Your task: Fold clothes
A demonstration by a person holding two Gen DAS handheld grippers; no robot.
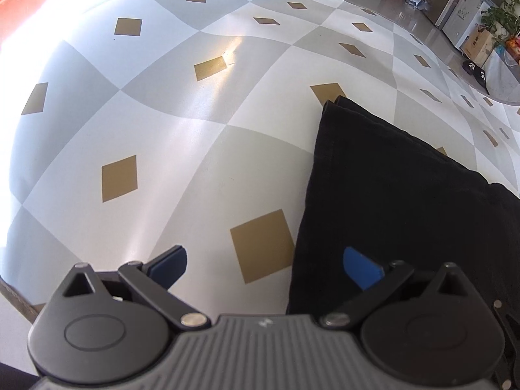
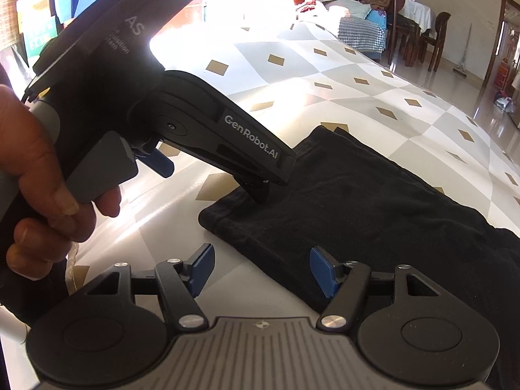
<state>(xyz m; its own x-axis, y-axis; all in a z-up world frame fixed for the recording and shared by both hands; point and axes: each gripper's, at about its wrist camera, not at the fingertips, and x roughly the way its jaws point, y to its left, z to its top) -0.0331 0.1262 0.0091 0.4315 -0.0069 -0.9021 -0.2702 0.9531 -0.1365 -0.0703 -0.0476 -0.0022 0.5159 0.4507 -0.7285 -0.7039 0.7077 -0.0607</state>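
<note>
Black garment lying folded on the checked worktop, with the left hand-held gripper and right hand-held gripper both hovering spread and empty over its near edge, probably lining up for the next fold

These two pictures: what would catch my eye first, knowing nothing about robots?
A black garment lies on a tablecloth of grey, white and gold diamonds. In the right wrist view, a hand holds the left gripper with its tip at the garment's edge. The right gripper hangs open just above the nearest corner.
</note>
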